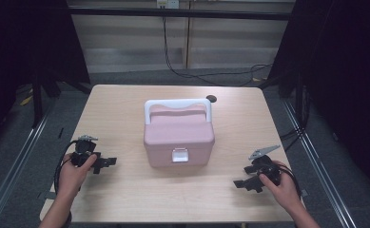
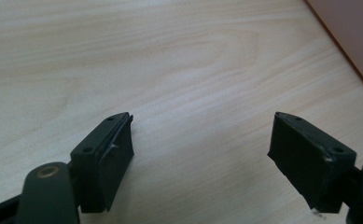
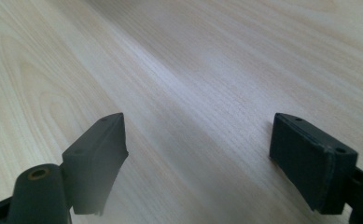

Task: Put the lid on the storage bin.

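Observation:
A pink lidded box (image 1: pixel 178 137) with a white handle (image 1: pixel 177 105) and a white front latch (image 1: pixel 180 155) stands shut in the middle of the wooden table (image 1: pixel 125 104). My left gripper (image 1: pixel 105 163) rests low over the table to the box's left, open with bare wood between its jaws (image 2: pixel 202 140); the box's pink corner (image 2: pixel 352 37) shows at the upper right of the left gripper view. My right gripper (image 1: pixel 243 185) sits low at the box's front right, also open (image 3: pixel 198 144) over bare wood.
A small dark round spot (image 1: pixel 211 99) lies on the table behind the box. Cables (image 1: pixel 211 73) run across the floor beyond the far edge. Metal rails (image 1: pixel 21 152) flank the table on both sides.

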Demonstrator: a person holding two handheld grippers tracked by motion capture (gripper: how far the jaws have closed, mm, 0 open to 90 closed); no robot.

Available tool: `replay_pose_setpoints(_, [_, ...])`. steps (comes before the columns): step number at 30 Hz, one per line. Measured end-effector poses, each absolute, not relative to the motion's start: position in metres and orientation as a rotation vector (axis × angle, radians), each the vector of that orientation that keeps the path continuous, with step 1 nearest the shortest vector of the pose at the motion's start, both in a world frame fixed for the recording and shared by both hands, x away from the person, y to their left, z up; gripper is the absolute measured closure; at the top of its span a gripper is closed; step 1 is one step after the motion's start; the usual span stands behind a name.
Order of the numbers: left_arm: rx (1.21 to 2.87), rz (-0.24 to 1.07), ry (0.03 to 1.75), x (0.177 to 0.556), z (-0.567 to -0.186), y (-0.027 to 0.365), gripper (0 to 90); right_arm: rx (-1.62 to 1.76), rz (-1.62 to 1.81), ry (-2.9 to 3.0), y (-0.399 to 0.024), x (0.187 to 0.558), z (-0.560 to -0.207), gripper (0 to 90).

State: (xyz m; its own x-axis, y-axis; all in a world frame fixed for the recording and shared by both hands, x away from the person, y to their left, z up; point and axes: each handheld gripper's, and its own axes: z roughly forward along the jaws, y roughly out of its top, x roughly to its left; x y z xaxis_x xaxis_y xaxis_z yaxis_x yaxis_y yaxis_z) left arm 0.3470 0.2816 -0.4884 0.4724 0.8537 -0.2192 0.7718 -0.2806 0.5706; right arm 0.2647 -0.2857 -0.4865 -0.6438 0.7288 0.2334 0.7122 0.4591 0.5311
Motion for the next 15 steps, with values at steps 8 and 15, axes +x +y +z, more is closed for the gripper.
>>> replay_pose_setpoints(8, [2.118,0.212,1.276,0.341,-0.492,0.281,18.3,1.251,0.982,2.636,-0.284,0.261,-0.491,15.9])
replay_pose_setpoints(15, [2.125,0.281,1.213,0.335,-0.497,0.280,15.9,1.202,1.024,2.582,-0.286,0.254,-0.496,15.6])
